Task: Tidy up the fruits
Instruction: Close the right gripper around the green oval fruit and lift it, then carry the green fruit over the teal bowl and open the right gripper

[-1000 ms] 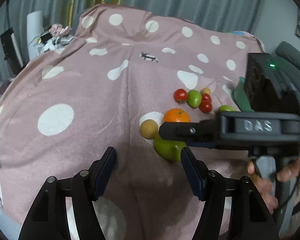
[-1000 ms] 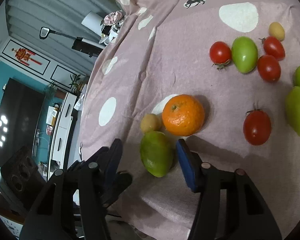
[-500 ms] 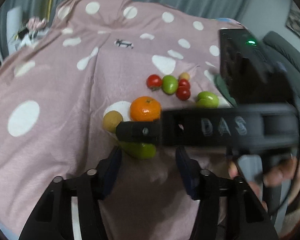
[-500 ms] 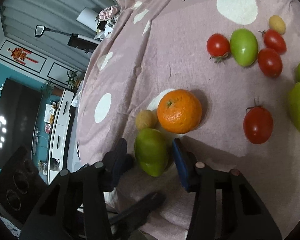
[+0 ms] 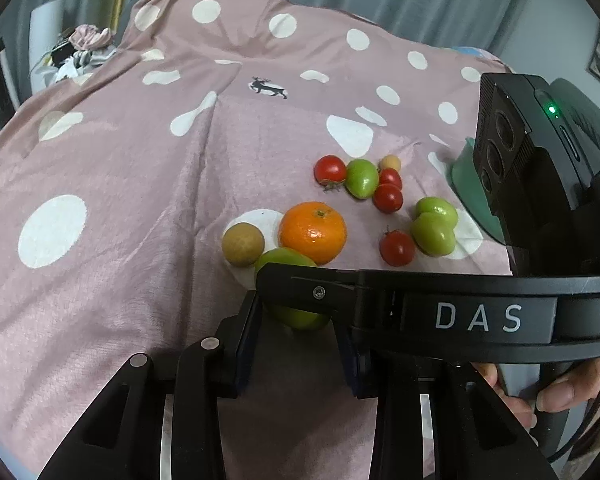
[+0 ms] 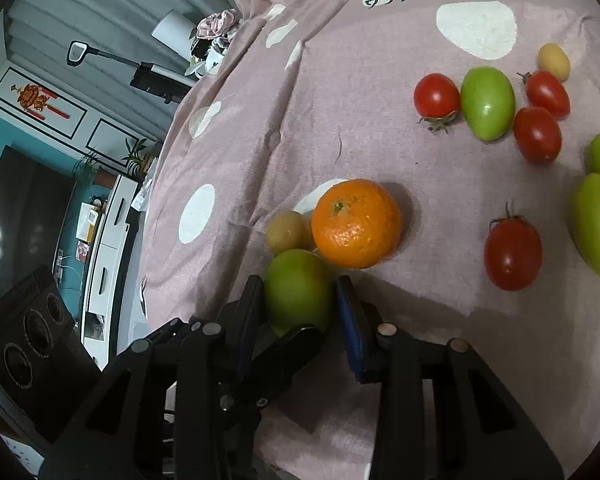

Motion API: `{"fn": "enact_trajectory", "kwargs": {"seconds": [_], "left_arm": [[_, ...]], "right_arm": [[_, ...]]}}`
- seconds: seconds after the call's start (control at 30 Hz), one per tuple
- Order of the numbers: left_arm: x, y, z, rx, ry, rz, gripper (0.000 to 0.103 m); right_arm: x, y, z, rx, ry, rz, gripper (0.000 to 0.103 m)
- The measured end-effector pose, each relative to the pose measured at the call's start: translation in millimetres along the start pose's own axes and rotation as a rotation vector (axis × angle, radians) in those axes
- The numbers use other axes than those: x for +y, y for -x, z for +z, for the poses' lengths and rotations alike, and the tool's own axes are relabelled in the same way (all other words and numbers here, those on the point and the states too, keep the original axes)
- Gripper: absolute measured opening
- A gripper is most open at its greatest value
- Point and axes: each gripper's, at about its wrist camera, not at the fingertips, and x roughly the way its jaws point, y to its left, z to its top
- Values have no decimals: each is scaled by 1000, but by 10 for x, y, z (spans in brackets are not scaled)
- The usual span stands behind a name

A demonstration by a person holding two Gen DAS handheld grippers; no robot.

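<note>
The green fruit (image 6: 298,290), touching the orange (image 6: 356,222), is bracketed by the unclenched right tool (image 6: 300,312); the left tool (image 5: 296,338) is spread too. Nothing seems sorted yet: tomatoes (image 6: 512,254) lie scattered beyond the orange.

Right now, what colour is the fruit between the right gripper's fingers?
Green: the round green fruit, clearest in the right wrist view.

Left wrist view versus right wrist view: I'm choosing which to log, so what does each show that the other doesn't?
Only the left wrist view shows the teal bowl and the person's hand on the right tool's handle. Only the right wrist view shows the TV cabinet and the speaker. Both show the orange, the red tomatoes, and the green fruit between tool fingers.
</note>
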Motion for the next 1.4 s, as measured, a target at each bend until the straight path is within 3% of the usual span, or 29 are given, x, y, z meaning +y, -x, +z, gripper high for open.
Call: {"fn": "enact_trajectory", "kwargs": {"seconds": [0.37,0.53,0.77,0.97,1.17,1.4], "left_arm": [[-246,314,106,-105,-59,-57,36],[-569,411,292,-152,-123,-74,35],[-1292,364,612,-184,-251,-138,35],[-2066,54,804,-157,-377,-212,34],[-2693,-375,918,-87,-442,-311,32],[-3142,-725,869,-29,-490,-320,32]], "right_arm": [[36,473,-36,-109,24,72,38],[-5,849,3,-206,24,91,38],[-387,1640,49,-387,-40,110,38],[-967,2262,-9,-512,-130,65,38],[-1475,2680,-61,-586,-212,-63,38],[-2033,2867,-134,-617,-349,-82,38]]}}
